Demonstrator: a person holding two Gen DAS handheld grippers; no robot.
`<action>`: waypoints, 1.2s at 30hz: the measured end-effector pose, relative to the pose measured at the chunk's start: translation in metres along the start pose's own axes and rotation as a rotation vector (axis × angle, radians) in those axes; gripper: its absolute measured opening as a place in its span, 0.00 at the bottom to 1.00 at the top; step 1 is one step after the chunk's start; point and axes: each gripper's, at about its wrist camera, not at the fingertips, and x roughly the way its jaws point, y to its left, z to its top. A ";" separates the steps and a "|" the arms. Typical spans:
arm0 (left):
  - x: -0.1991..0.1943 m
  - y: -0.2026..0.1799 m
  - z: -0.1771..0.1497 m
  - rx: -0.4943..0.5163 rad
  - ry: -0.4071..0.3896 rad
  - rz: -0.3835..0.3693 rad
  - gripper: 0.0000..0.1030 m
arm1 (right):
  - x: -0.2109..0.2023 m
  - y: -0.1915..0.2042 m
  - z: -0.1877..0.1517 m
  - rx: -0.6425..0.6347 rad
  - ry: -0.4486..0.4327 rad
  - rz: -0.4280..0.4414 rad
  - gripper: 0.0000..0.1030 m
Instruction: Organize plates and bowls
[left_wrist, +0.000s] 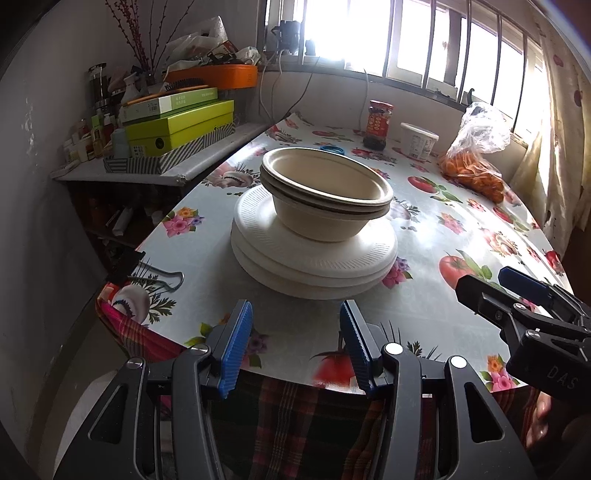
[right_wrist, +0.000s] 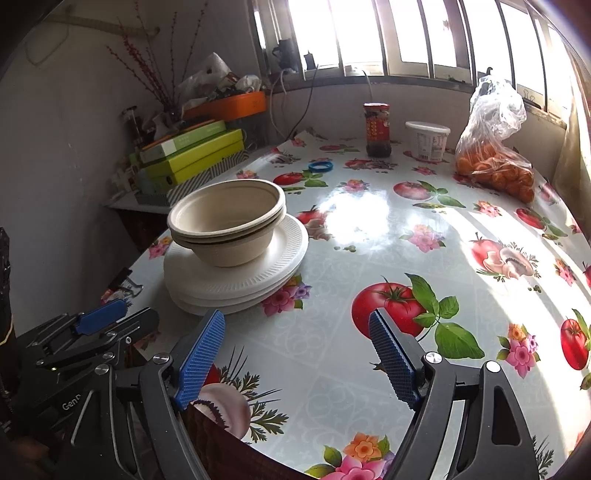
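While both tongs hang empty at the near edge of the surface (right_wrist: 369, 229), left tongs (left_wrist: 295, 343) partly apart, right tongs (right_wrist: 299, 354) wide apart, the stacking step appears complete: bowls (left_wrist: 327, 192) sit nested on the plates (left_wrist: 314, 258) just beyond. Any next move calls for gripping a rim squarely.
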 end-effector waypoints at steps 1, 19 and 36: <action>0.000 -0.001 -0.002 0.002 0.003 0.002 0.49 | -0.001 0.000 -0.002 0.002 -0.001 0.001 0.80; -0.008 -0.016 -0.022 0.041 -0.014 0.033 0.49 | -0.013 0.000 -0.030 -0.008 -0.029 -0.054 0.82; -0.007 -0.014 -0.027 0.038 -0.012 0.037 0.49 | -0.014 0.008 -0.037 -0.022 -0.024 -0.054 0.82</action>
